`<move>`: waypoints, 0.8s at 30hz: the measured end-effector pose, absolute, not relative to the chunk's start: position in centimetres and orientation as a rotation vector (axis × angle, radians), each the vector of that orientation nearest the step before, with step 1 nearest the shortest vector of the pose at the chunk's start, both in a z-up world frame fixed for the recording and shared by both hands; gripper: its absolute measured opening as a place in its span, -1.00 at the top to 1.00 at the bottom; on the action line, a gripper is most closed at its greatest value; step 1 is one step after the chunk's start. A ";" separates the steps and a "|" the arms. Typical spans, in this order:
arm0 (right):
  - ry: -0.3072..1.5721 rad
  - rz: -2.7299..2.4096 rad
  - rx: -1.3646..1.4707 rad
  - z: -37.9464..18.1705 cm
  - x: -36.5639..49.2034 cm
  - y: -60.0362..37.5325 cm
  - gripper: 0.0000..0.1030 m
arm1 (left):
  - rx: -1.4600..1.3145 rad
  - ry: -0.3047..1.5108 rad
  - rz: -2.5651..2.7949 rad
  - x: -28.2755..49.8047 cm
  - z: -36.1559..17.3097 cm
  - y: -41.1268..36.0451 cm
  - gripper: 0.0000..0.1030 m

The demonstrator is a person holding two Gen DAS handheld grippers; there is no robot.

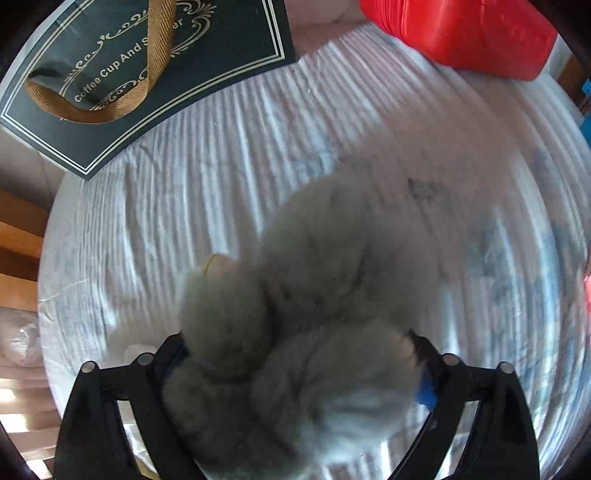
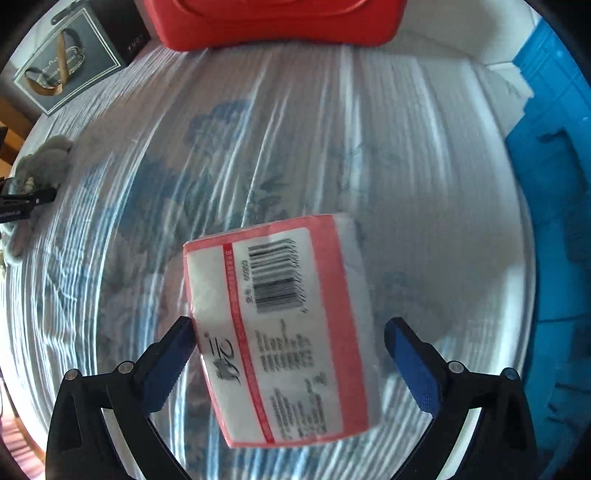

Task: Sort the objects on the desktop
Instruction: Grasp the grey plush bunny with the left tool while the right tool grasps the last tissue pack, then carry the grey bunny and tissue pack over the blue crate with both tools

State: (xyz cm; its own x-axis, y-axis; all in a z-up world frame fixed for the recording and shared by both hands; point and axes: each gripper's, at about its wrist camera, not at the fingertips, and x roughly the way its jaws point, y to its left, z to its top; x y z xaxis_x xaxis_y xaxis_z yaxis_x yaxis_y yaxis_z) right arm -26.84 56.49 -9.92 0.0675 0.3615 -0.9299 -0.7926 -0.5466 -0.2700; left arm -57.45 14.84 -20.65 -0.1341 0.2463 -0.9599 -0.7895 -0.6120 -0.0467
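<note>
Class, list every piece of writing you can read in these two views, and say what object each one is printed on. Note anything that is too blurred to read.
"Coffee Cup And S...er", partly hidden by a brown ribbon: on the dark gift box.
Barcode, digits and blocks of small print: on the red-and-white tissue pack, too blurred to read.
White lettering on the left gripper's side, at the right view's left edge: too small to read.

Ribbed white cloth (image 2: 424, 155) — dark gift box (image 1: 147, 74), red case (image 2: 273, 22), tissue pack (image 2: 280, 332).

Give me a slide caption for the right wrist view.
Right gripper open around a red-and-white tissue pack on the striped tablecloth.
</note>
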 end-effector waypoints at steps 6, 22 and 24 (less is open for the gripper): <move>0.457 1.616 -1.444 -10.8 -27.1 57.0 -0.78 | -1.412 0.594 1.875 -56.0 -19.8 14.3 0.18; 0.212 1.881 -1.018 5.1 -25.2 44.5 -0.70 | -1.033 0.215 2.136 -45.1 -2.1 7.3 0.35; 0.154 1.887 -0.952 7.4 -24.4 41.9 -0.70 | -0.953 0.178 2.147 -43.1 0.6 6.5 0.35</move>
State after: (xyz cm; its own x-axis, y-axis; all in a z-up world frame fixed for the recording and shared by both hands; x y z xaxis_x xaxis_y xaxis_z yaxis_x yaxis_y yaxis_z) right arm -24.40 41.86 7.42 -0.2147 0.7099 -0.6708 -0.8095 -0.5136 -0.2845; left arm -43.10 6.48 0.57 -0.4277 0.5926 -0.6826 -0.6970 -0.6970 -0.1684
